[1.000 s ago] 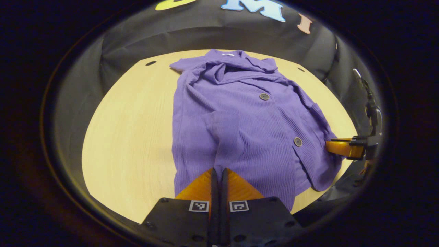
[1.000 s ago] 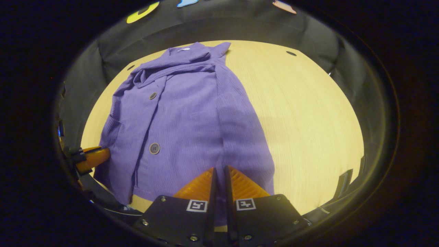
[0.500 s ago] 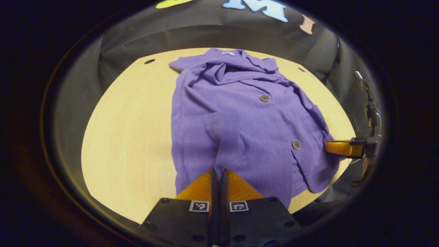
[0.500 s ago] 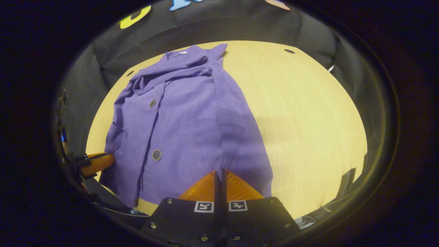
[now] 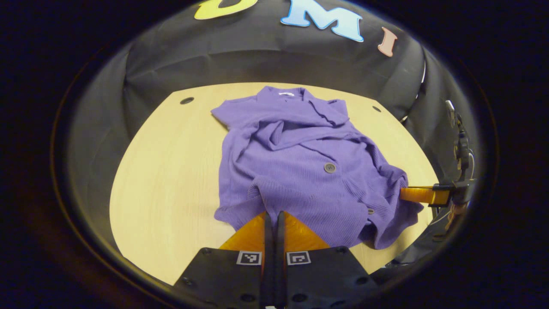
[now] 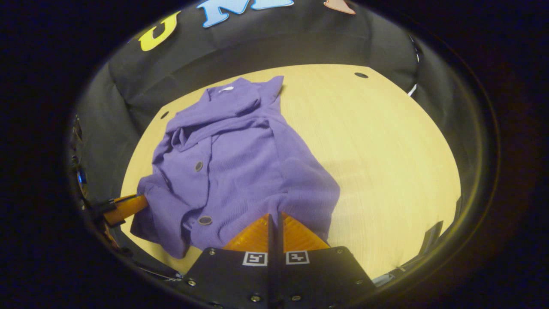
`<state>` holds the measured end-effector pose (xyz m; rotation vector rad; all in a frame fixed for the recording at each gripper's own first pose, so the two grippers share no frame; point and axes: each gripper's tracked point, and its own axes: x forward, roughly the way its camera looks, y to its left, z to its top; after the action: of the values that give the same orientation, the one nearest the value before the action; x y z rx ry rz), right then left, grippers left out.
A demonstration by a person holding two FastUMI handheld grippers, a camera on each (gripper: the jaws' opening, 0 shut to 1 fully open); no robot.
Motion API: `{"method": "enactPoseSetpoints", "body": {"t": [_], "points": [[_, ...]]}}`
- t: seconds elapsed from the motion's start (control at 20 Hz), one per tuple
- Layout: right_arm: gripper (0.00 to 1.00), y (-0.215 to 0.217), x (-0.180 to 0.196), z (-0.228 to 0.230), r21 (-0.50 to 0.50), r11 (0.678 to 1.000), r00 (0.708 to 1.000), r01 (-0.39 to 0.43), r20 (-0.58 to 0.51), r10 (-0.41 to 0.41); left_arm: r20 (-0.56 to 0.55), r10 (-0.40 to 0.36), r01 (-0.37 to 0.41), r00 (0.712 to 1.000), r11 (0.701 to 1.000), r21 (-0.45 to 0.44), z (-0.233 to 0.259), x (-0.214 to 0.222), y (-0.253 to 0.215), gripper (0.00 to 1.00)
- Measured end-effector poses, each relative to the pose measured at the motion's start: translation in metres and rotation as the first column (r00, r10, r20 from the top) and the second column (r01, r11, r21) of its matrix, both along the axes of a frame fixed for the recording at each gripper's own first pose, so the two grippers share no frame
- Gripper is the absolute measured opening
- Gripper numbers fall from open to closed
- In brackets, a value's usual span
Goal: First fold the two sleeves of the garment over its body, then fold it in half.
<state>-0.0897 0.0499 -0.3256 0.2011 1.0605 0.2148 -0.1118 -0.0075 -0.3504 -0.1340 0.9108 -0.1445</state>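
A pale wood-grain tabletop (image 5: 163, 180) with cut-off far corners is seen, closed in by black cloth on its far side. A small dark hole (image 5: 187, 101) is set near each far corner. One purple buttoned garment (image 5: 300, 171) is laid on it, collar at the far edge, its near hem bunched and raised off the wood.

No readable text; square coded markers (image 5: 248, 257) on hand-held gripper, white neck tag (image 5: 286, 94) on garment illegible.
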Motion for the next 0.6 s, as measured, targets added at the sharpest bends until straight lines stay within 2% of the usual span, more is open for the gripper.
{"method": "enactPoseSetpoints", "body": {"t": [0.6], "points": [[0.01, 0.020, 0.163, 0.043, 0.068, 0.998, 0.987, 0.017, 0.161, -0.028, 0.089, 0.046, -0.046, 0.995, 0.999, 0.005, 0.019, 0.135, 0.022, 0.07]]}}
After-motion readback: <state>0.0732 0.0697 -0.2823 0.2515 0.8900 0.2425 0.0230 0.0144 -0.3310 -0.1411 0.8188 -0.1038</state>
